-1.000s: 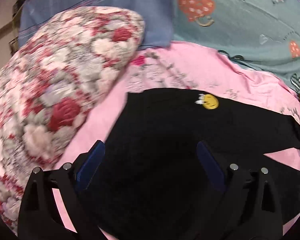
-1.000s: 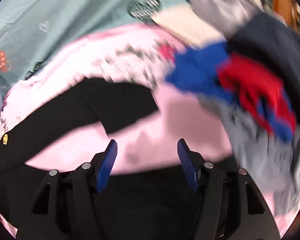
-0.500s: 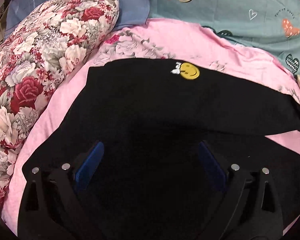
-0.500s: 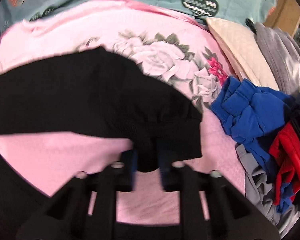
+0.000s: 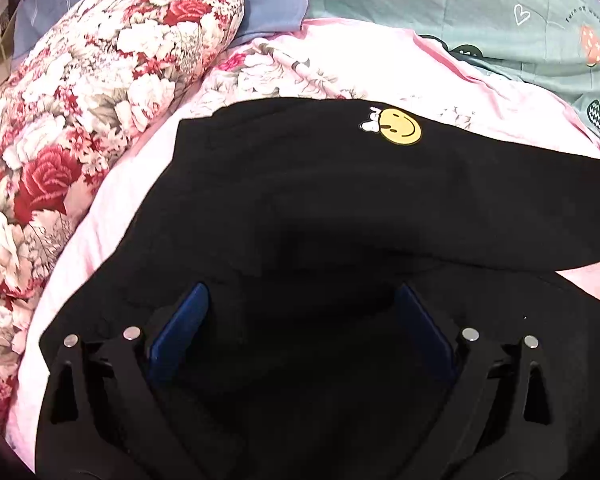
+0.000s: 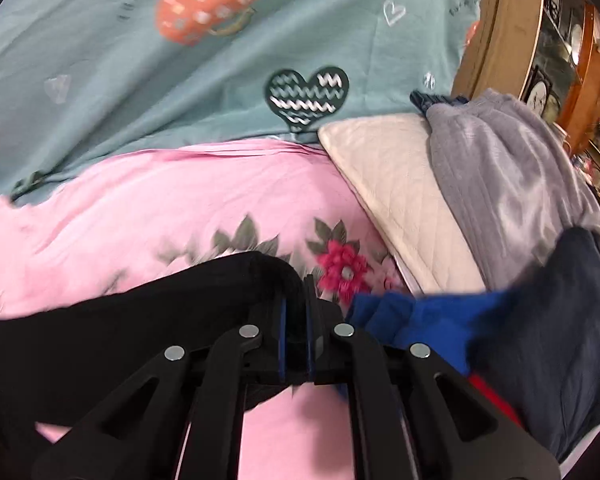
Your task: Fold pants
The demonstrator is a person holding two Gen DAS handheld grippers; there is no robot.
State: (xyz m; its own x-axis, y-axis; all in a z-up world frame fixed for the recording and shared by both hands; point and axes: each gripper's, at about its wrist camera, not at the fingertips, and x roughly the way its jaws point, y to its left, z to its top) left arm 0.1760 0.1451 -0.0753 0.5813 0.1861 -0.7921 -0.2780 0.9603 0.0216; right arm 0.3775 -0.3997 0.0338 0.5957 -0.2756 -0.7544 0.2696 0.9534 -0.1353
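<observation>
Black pants (image 5: pixel 300 200) with a yellow smiley patch (image 5: pixel 400 126) lie spread on a pink floral sheet (image 5: pixel 340 64). My left gripper (image 5: pixel 300 320) is open, its blue pads low over the waist part of the pants. In the right wrist view my right gripper (image 6: pixel 295 320) is shut on the hem of one black pant leg (image 6: pixel 180 304) and holds it lifted above the pink sheet (image 6: pixel 160 208).
A red-and-white floral pillow (image 5: pixel 92 96) lies at the left. A teal heart-print cover (image 6: pixel 220 48) lies at the far side. A pile of clothes, blue (image 6: pixel 420 316), grey (image 6: pixel 500 184) and navy (image 6: pixel 560 320), and a cream quilted pad (image 6: pixel 392 176) lie at the right.
My right gripper closed on the pant leg hem and has lifted it. My left gripper moved in over the pants and stays open.
</observation>
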